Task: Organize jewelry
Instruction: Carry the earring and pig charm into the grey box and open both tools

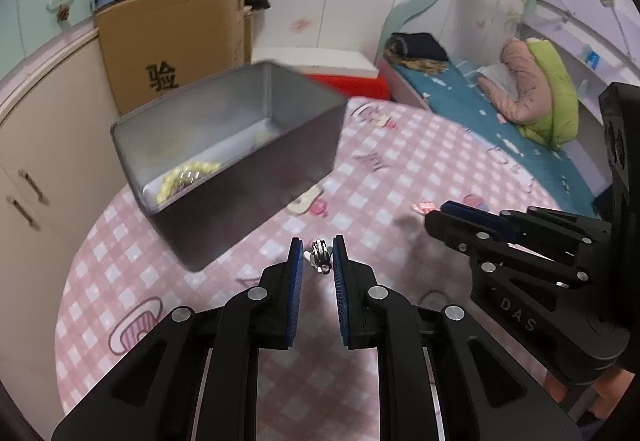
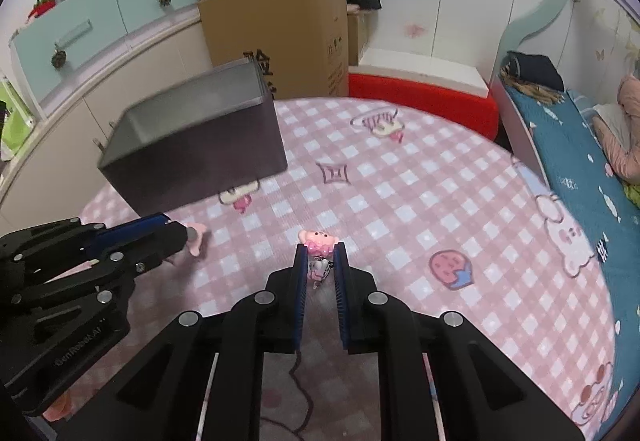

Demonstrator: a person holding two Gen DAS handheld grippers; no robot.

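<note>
A dark metal box [image 1: 224,161] stands on the pink checked tablecloth [image 1: 400,169]. A pale yellow bead string [image 1: 184,177] and a silvery piece lie inside it. In the left wrist view, my left gripper [image 1: 317,255] has its jaws a little apart around a small silver trinket [image 1: 319,255]. In the right wrist view, my right gripper [image 2: 320,265] has its jaws a little apart around a small silver-and-pink charm [image 2: 319,268], just short of a pink figure [image 2: 318,241]. The box [image 2: 192,145] stands to the far left there. Whether either gripper presses its piece is unclear.
A cardboard carton [image 2: 280,37] stands behind the table, with a red-and-white bench [image 2: 420,93] to its right. Cupboards [image 1: 44,145] run along the left. A bed with a teal sheet [image 1: 500,129] lies to the right.
</note>
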